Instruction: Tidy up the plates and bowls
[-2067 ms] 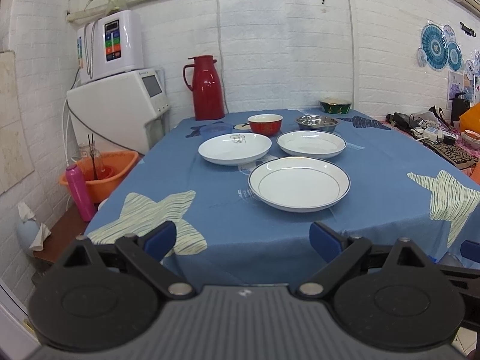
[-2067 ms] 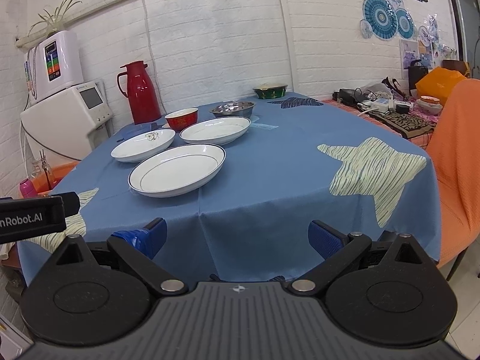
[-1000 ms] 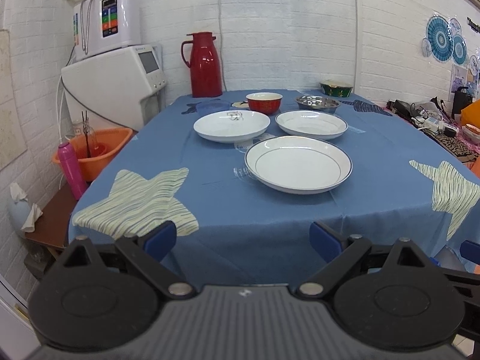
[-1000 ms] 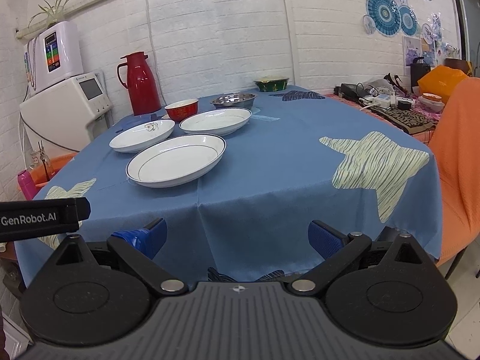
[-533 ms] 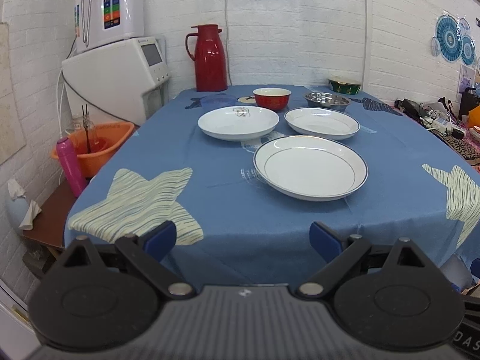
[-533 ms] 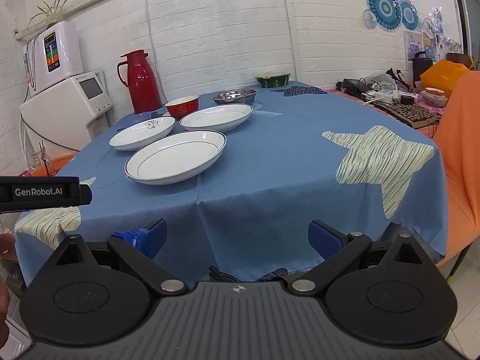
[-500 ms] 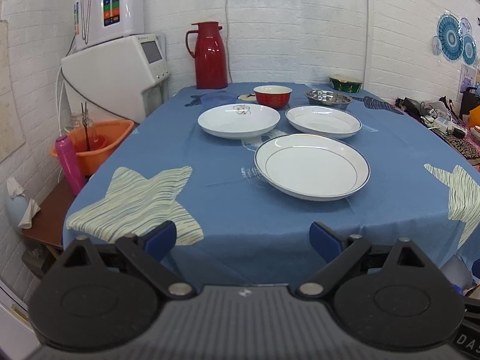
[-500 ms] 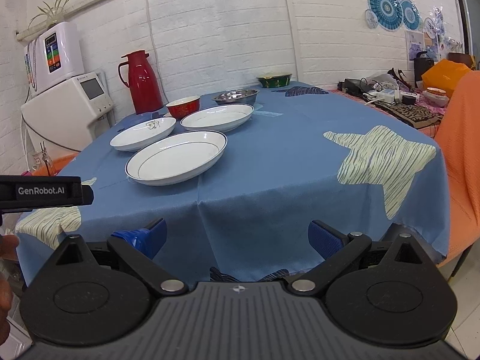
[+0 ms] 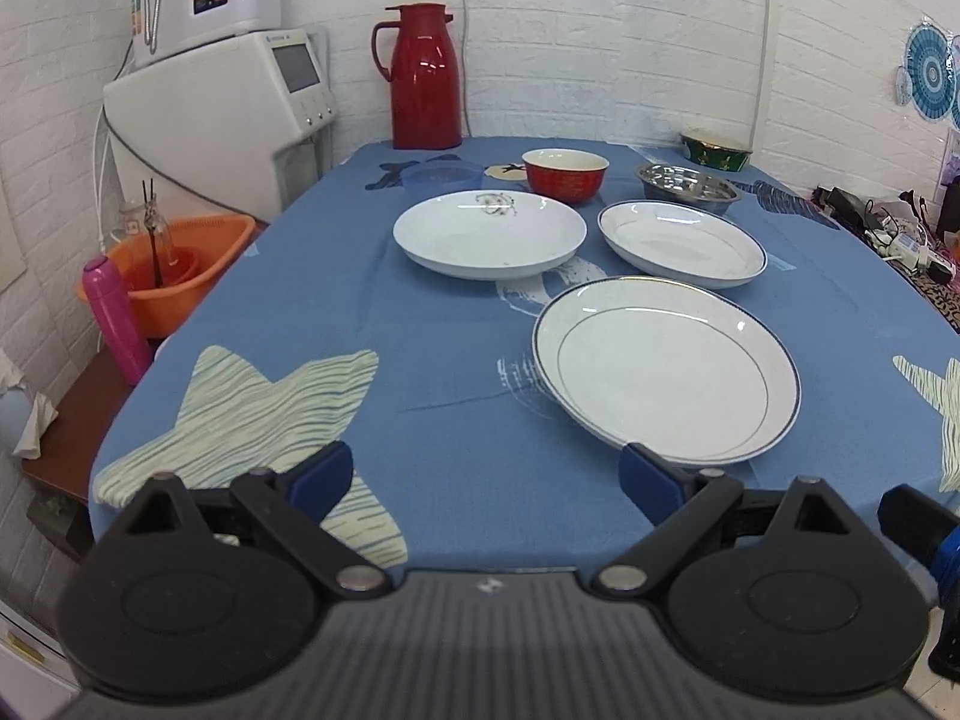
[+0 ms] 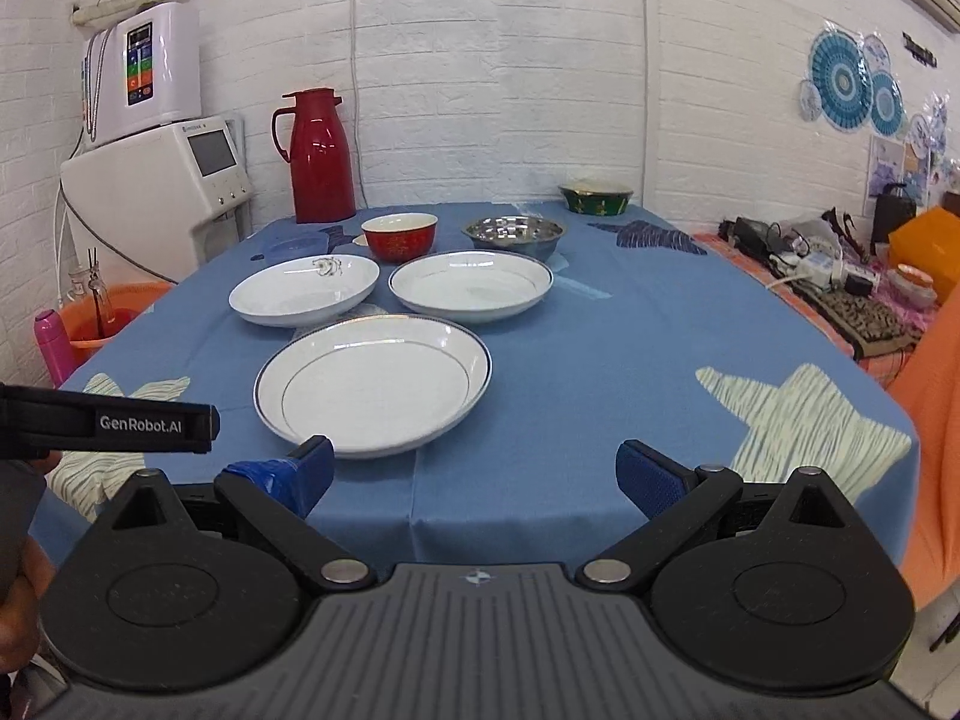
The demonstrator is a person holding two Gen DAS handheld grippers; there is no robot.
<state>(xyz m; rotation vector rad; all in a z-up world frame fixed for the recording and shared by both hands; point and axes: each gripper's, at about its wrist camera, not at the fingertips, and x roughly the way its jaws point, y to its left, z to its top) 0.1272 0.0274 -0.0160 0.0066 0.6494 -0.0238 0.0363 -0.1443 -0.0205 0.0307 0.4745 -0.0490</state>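
A large white plate point(image 9: 666, 373) with a dark rim line sits upright, nearest. Beyond it lie two white plates point(image 9: 489, 234) point(image 9: 681, 243); behind those a red bowl point(image 9: 565, 174), a steel bowl point(image 9: 687, 180), and what looks like a green bowl point(image 9: 717, 150).

Both wrist views low at the table's point(image 9: 456, 360) near edge, facing the shared plates point(image 10: 372, 384).

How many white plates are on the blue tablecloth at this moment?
3. The nearest plate sits closest to the table edge, the patterned plate behind it to the left, and the blue-rimmed plate behind to the right. None looks hidden.
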